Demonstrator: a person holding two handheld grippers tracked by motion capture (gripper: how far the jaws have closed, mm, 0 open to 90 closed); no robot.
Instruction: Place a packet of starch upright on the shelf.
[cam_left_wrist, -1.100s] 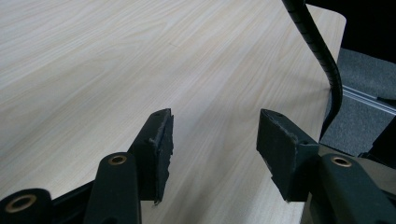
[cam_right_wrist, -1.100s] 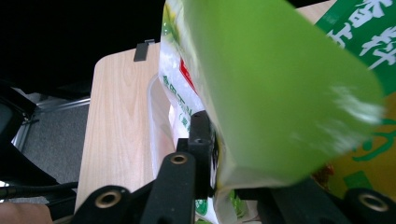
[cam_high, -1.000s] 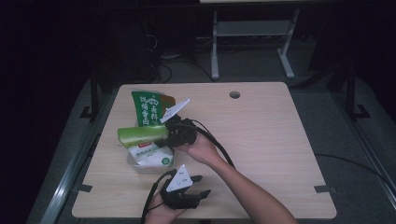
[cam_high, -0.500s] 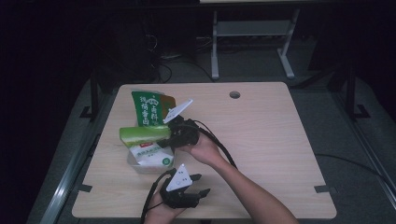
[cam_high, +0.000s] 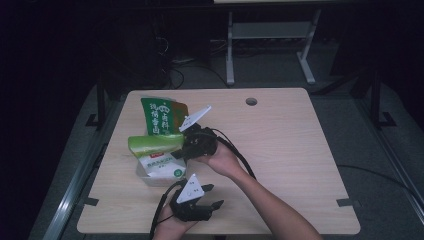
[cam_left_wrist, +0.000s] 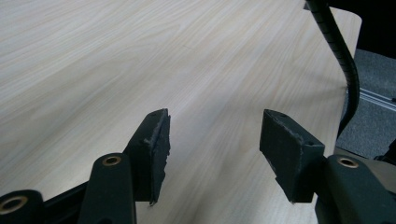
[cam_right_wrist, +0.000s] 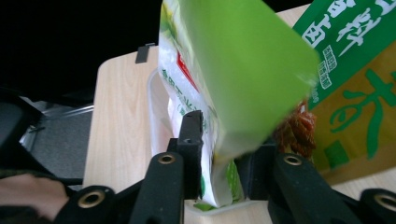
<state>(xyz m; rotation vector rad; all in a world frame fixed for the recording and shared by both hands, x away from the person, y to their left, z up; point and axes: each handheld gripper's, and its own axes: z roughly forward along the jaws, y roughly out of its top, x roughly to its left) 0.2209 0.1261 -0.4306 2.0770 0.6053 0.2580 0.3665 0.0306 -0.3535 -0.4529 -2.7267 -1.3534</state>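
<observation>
Now my right tool (cam_right_wrist: 217, 154), jaws just easing, barely pinches the light-green foil pouch (cam_right_wrist: 233, 74); it could topple beside the clear plastic tray (cam_high: 150, 177).

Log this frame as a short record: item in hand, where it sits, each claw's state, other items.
item: light green pouch, between the right claw's jaws
position: lower end in a clear plastic tray, upper part folded over
right claw: jaws just opening, pouch still between them
left claw: open, nothing between the jaws, low over the table near the front edge
other items: dark green and orange bag behind the tray
</observation>
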